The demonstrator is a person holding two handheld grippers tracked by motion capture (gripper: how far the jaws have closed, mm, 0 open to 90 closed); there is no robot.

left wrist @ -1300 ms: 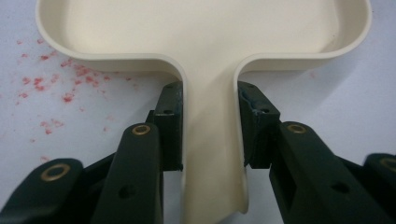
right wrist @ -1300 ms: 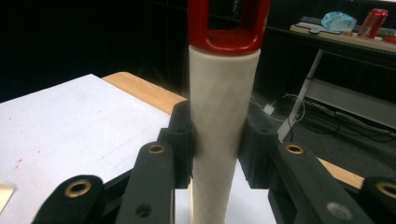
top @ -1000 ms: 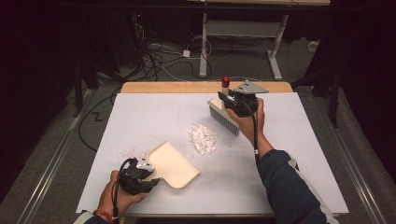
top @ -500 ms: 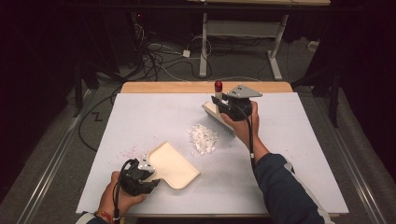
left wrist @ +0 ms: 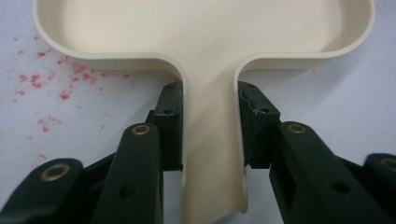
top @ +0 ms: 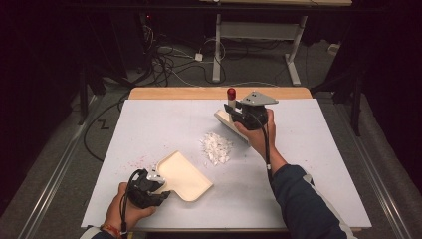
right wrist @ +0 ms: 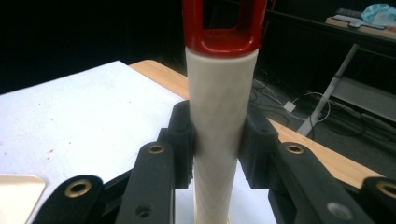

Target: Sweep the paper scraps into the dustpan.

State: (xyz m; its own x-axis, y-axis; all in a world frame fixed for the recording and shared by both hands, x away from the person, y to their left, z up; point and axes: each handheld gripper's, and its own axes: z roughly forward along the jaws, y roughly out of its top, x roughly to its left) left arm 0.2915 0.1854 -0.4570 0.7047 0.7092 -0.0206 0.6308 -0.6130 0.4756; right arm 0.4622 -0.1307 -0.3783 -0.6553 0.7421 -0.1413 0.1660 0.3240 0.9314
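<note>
Leftward since earlier, the right gripper (top: 234, 110) pinches a white red-capped brush handle (right wrist: 219, 135); the left gripper (left wrist: 209, 126) pinches a cream plastic dustpan (top: 181, 175), open white table (top: 149, 124) upper left, bristles hidden.

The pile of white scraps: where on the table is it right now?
In the high view the white scraps lie near the table's middle, between the dustpan at front left and the brush behind them.

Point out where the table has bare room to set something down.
Free: the far-left stretch of the white table beyond the dustpan, and the right side past the right gripper. Crowded: the middle, with the white scraps, brush and red specks.
</note>
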